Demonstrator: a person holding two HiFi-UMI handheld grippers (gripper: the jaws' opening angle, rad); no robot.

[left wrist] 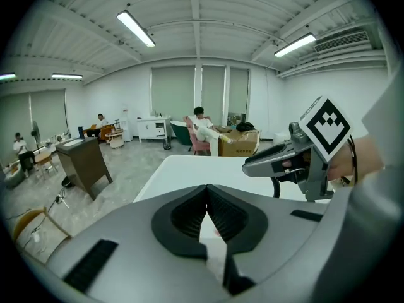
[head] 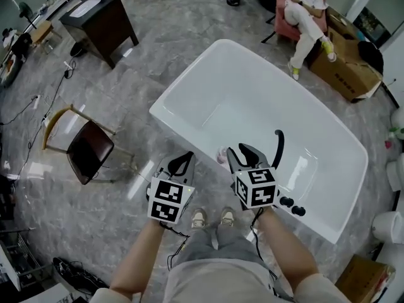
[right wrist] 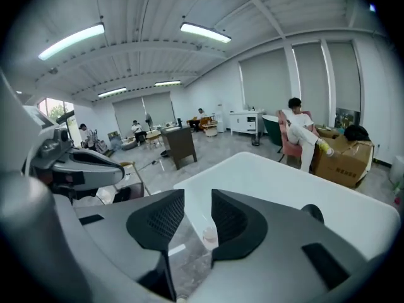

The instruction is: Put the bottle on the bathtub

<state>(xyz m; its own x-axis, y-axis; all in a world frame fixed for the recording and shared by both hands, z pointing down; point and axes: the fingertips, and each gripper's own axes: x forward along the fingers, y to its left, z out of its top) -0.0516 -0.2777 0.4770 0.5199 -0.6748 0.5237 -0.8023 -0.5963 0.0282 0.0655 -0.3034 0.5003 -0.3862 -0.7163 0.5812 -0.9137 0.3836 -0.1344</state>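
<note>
My right tool [head: 243,151] is open, and the bottle [head: 221,156] shows between its jaws at the near rim of the bathtub [head: 252,100]. My left tool [head: 182,161] is closed on nothing, just beside it.

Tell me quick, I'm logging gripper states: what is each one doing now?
Left gripper: closed, empty.
Right gripper: open, gripping nothing, over the bottle on the bathtub rim.

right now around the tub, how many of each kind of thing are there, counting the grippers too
grippers: 2, the left gripper and the right gripper
bathtub: 1
bottle: 1
tap: 1
chair: 1
total: 6
</note>
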